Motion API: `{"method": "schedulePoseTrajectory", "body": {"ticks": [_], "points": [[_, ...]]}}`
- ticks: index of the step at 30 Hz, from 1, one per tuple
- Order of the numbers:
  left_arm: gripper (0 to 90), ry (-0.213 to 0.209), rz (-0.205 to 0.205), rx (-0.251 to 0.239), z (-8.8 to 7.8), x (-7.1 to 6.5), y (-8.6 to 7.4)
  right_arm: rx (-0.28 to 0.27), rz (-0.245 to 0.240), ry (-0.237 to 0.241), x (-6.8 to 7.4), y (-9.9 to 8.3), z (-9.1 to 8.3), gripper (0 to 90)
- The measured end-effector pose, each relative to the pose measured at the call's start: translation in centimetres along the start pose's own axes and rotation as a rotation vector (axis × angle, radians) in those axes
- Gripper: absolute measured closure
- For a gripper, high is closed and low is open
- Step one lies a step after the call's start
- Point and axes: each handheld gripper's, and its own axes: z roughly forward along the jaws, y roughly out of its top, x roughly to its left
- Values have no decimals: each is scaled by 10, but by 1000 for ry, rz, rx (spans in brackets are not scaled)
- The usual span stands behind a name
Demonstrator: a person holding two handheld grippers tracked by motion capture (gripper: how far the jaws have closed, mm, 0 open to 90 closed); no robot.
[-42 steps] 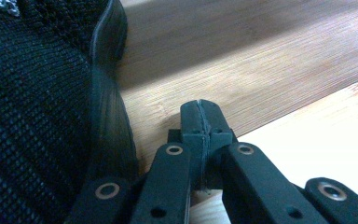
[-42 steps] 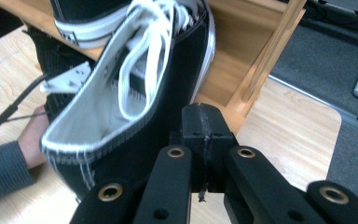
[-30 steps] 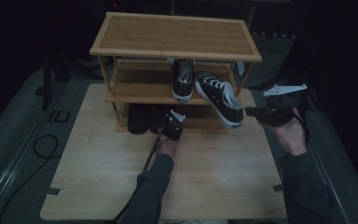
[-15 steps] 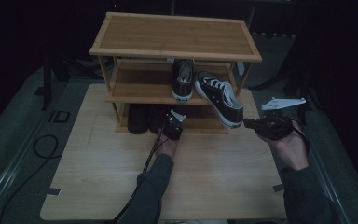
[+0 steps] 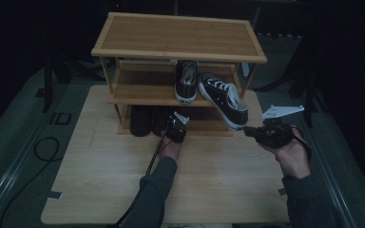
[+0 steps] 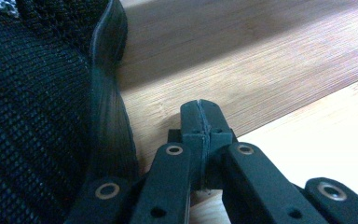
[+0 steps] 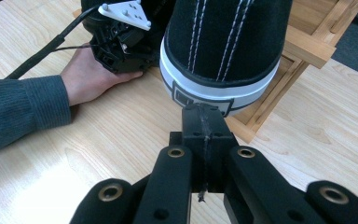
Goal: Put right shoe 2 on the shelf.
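Left gripper [image 5: 171, 124]: jaws pressed together, nothing between them; in the left gripper view the pads meet along one seam. Tips sit low at the front of the bottom shelf [image 5: 204, 124], just beside a black mesh shoe [image 6: 37, 116].
Black mesh shoe: on the bottom shelf, its ribbed rubber edge right next to the left jaws; whether it touches them I cannot tell.
Right gripper [image 7: 204, 116]: jaws closed on each other, empty. Tips point at the heel of the black canvas sneaker [image 7: 223, 46], just short of its white rubber band; contact not clear from the right gripper view.
Black canvas sneaker: white laces, white sole, white double stitching up the heel. Lies aslant at the right end of the middle shelf [image 5: 142, 92], heel hanging out past the shelf's front edge toward the right gripper.
Second sneaker [image 5: 186, 80]: same make, on the middle shelf to the left of the first, pointing straight in, heel to the front.
Shoe rack [image 5: 180, 35]: three-tier bamboo, top tier bare, standing at the far side of the table [image 5: 100, 180].
Left hand [image 7: 95, 79]: resting on the table, sleeve grey-blue.
Right hand [image 5: 292, 154]: holds its gripper above the table's right edge.
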Motion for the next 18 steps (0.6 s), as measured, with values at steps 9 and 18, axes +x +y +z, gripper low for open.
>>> {"method": "schedulePoseTrajectory", "body": {"ticks": [9, 18], "points": [[900, 1, 4, 2, 0, 0, 0, -11, 5, -1, 1, 1, 0, 900], [900, 3, 8, 4, 0, 0, 0, -34, -4, 2, 7, 7, 1, 900]]}}
